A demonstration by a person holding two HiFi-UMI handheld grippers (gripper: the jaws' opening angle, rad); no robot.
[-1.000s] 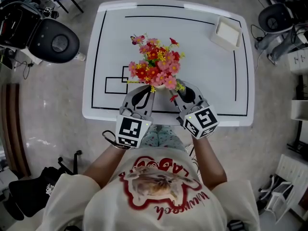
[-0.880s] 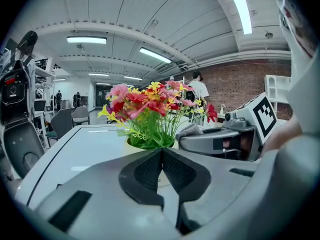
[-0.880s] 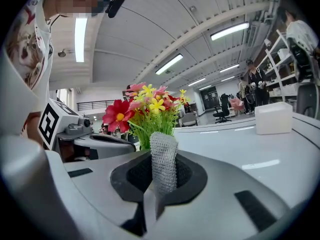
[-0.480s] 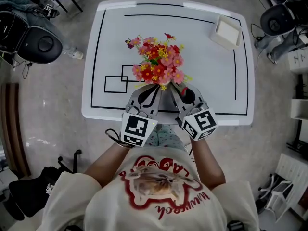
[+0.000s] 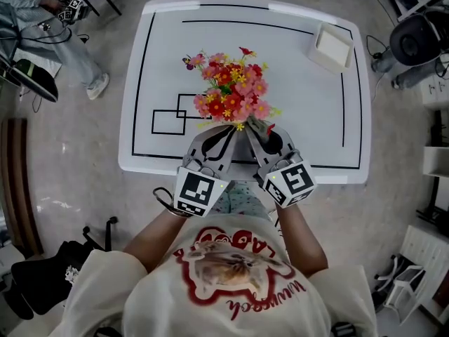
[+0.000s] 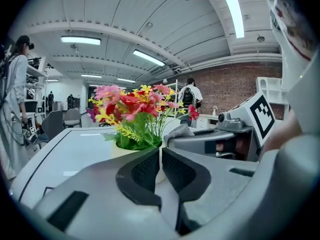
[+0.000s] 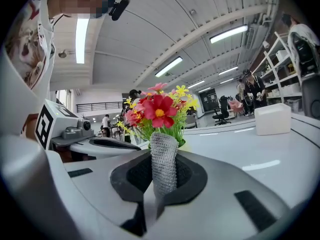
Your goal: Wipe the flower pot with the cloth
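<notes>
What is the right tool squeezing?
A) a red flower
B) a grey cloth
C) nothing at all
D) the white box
B: in the right gripper view, a grey cloth stands clamped between the pads of the right tool, with the flowers behind it.

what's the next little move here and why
Probably ease the cloth sideways onto the flower pot wall and begin rubbing. The right gripper is shut on the cloth right beside the pot, and the left gripper seems pinched on its rim, steadying it. Whether cloth touches pot isn't clear.
</notes>
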